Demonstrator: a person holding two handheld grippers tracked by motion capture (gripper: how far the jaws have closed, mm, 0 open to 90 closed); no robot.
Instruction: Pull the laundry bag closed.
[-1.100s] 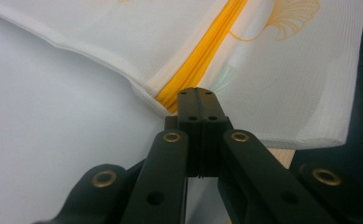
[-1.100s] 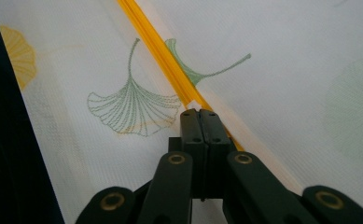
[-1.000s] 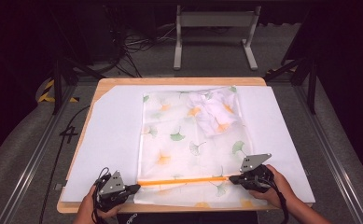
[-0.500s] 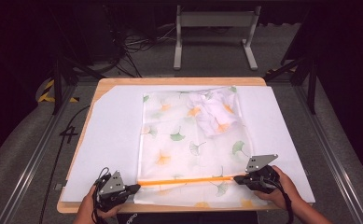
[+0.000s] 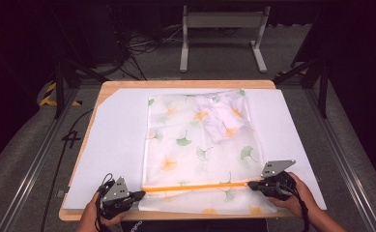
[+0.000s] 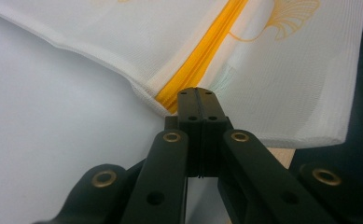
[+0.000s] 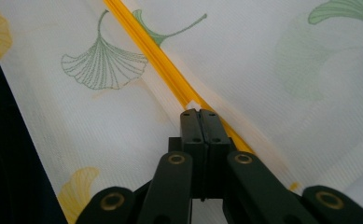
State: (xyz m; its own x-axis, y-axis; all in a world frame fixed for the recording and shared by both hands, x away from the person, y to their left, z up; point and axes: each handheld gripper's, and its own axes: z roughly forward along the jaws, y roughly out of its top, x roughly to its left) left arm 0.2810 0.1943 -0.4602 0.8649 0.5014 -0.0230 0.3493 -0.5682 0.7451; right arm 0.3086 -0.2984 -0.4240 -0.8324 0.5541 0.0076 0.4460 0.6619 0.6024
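the mesh laundry bag (image 5: 200,150) lies flat on the white sheet (image 5: 118,140) that covers the tabletop, its bottom end hanging a little over the near edge. an orange zipper (image 5: 195,186) runs across it close to that edge, and a bunched white cloth (image 5: 222,113) sits inside near the bag's far right corner.

the left gripper (image 5: 139,195) has its jaws pressed together on the left end of the zipper, at the bag's near left side. the right gripper (image 5: 250,184) is likewise clamped tight at the zipper's right end, near the right side of the bag.

the step in hand looks like working the zipper, with one end held as an anchor and the other pulled. whether the slider is in either grip cannot be told. the next move probably calls for keeping the band taut and drawing along its line, not lifting.

the high view gives the whole layout and the cloth inside. the left gripper view shows the bag's hemmed corner and a strip of bare wood (image 6: 279,155) beyond it; the right gripper view shows the green stitched leaf (image 7: 102,63) beside the zipper band.
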